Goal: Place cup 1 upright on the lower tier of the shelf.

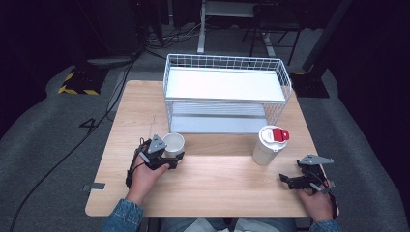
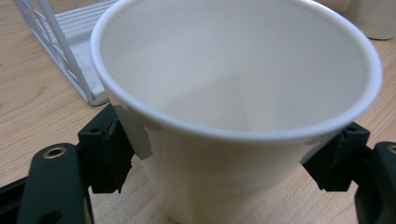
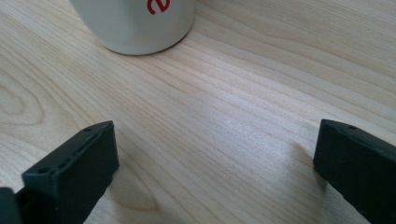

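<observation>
Left gripper (image 2: pixel 224 163) is clamped on the open cup (image 1: pixel 173 143), upright just in front of the rack (image 1: pixel 227 63). Right gripper (image 3: pixel 215 163) gapes with nothing between its jaws; the lidded cup (image 1: pixel 269 145) stands right ahead of it.

The open paper cup (image 1: pixel 173 143) left of centre is plain white inside and out. The lidded cup (image 1: pixel 269 145) on the right is white with a red tab and red lettering. Light wood-grain table (image 1: pixel 217 188), white wire rack (image 1: pixel 227 92) up top, black grippers.
</observation>
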{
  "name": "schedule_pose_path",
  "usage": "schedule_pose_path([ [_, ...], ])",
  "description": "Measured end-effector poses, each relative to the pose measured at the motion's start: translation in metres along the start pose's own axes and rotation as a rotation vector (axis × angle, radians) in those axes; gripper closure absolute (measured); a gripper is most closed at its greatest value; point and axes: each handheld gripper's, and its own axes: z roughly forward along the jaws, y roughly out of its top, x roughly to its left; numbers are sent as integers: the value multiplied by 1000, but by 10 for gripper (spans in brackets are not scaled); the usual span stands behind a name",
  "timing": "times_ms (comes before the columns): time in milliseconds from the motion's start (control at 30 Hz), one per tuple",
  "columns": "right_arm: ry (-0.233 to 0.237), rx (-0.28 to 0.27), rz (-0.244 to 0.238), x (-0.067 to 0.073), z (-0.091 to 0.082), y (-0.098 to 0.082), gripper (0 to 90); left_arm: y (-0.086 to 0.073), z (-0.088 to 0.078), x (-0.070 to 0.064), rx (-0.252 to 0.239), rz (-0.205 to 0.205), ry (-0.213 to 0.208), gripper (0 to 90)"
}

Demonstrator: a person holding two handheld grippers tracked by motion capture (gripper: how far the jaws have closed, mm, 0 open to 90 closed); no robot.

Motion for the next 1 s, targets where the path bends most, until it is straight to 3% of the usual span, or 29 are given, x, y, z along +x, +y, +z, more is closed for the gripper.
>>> schedule_pose_path([
  [367,-4,1,-2,0,0,0,2,0,-1,-1,2,-2,-7,218],
  [633,-4,1,-1,0,0,0,3,9,-1,-6,11,-17,-22,218],
  [833,-4,1,-1,0,0,0,3,18,0,-8,24,12,-18,218],
  [1000,-4,1,-1,0,0,0,3,27,-1,-10,18,8,-23,218],
])
